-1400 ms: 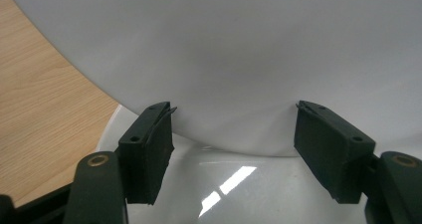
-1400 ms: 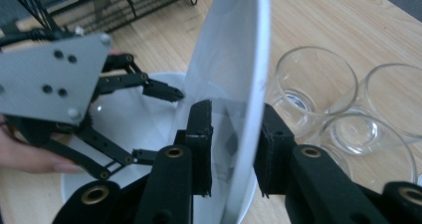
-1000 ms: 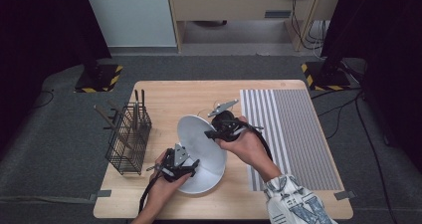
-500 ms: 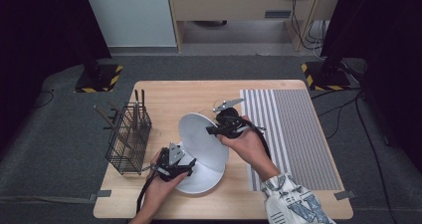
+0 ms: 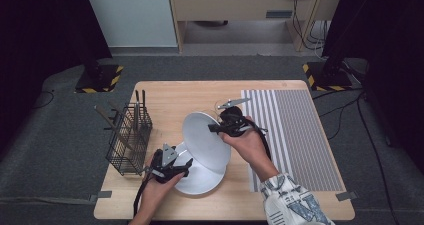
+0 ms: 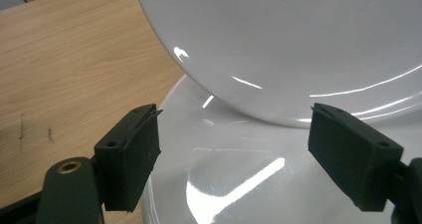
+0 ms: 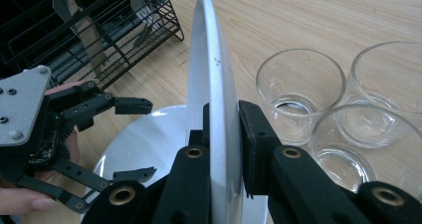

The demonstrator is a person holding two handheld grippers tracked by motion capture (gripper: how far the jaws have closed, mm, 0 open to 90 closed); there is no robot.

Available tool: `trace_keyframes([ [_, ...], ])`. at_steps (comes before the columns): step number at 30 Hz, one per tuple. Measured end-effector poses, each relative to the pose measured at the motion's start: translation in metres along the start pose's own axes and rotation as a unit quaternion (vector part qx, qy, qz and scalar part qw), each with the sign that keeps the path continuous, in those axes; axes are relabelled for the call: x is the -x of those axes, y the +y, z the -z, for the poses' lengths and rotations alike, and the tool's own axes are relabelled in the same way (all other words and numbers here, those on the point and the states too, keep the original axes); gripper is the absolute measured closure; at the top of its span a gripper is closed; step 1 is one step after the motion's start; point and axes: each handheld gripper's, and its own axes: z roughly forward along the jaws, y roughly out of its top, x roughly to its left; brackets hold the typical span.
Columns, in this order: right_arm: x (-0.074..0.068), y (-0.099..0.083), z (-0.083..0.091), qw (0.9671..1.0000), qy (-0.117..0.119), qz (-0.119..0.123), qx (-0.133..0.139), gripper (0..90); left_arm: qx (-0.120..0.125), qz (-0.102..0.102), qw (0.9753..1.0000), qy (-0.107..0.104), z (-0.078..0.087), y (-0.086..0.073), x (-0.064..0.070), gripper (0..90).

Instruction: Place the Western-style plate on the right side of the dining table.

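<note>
Fingers of right gripper [image 7: 221, 149] clamp tilted plate [image 5: 205, 141] rim.

Black two-jaw left gripper [image 5: 187, 167] with grey three-cornered screw-studded plate, brass-ringed pivots, trailing black cable; matching black right gripper [image 5: 210, 128]; white sleeve [image 5: 292, 200] patterned in dark blue, just beside the right gripper's cable.

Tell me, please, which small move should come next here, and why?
Probably lift the tilted round white plate clear: the right gripper is shut on its rim, its lower edge is near the flat white plate, and the open left gripper hovers there.
</note>
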Motion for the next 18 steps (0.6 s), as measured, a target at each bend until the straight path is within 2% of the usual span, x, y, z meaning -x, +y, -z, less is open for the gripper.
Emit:
trace_keyframes([
  [6, 0.0014, 0.0006, -0.0023, 0.9997, 0.011, -0.019, 0.006, 83.1, 0.003, 0.0, 1.0, 0.004, 0.0018, 0.0002, -0.002, 19.8],
  [10, 0.0061, 0.0017, -0.0024, 0.999, 0.016, -0.035, 0.021, 83.1, 0.008, 0.0, 1.0, 0.005, 0.0037, 0.0005, -0.0028, 19.1],
  [14, 0.0075, 0.0025, -0.0019, 0.9984, 0.014, -0.045, 0.032, 83.1, 0.019, -0.002, 0.9998, 0.0, 0.0061, 0.0014, -0.0031, 15.1],
  [18, 0.006, 0.0035, -0.0029, 0.998, 0.009, -0.048, 0.041, 83.1, 0.019, -0.009, 0.9998, -0.007, 0.0062, 0.0012, -0.002, 10.8],
])
